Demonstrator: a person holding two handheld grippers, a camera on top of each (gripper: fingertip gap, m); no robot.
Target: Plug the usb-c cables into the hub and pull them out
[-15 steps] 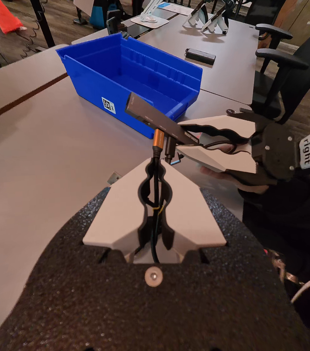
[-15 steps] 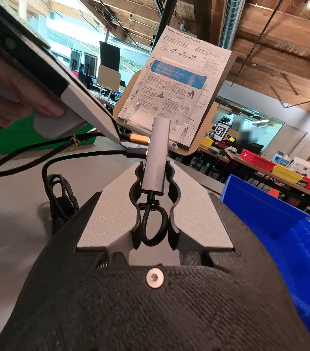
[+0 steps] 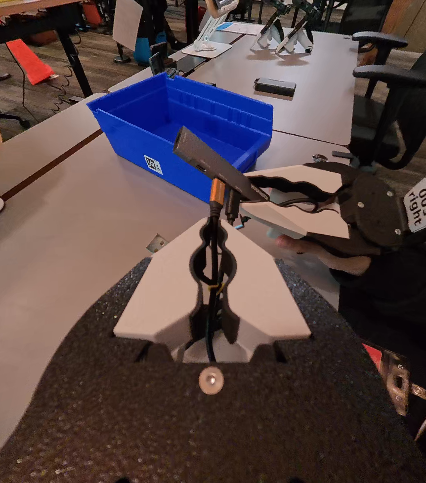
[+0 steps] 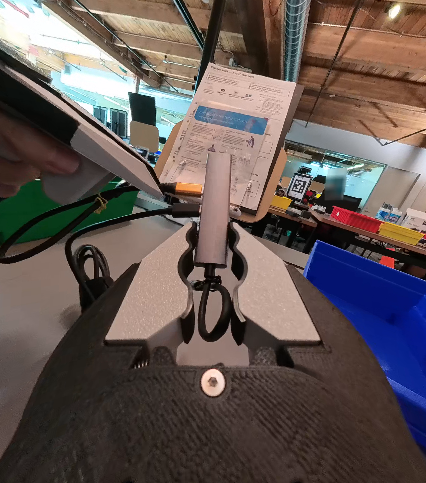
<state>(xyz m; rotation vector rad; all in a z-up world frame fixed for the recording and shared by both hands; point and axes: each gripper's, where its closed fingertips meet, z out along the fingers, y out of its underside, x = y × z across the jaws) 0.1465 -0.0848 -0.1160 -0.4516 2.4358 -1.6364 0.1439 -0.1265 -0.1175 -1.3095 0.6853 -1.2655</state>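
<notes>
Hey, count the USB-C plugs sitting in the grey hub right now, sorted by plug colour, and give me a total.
Orange metal USB-C plug: 1
Black USB-C plug: 1
Total: 2, both seated in the slim grey hub clamped in the right gripper.

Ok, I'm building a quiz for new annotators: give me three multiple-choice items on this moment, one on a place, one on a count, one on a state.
1. Where is the hub?
A. inside the blue bin
B. flat on the table
C. held in the air by the right gripper

2. How many cable plugs sit in the hub?
A. none
B. two
C. four

3. What is the left gripper doing?
A. closed on the orange-plug cable
B. wide open, empty
C. gripping the bin

Answers:
1 C: the right gripper's fingers clamp the hub's end in front of the blue bin.
2 B: an orange plug and a black plug sit side by side.
3 A: the cord runs between its closed fingers.
</notes>
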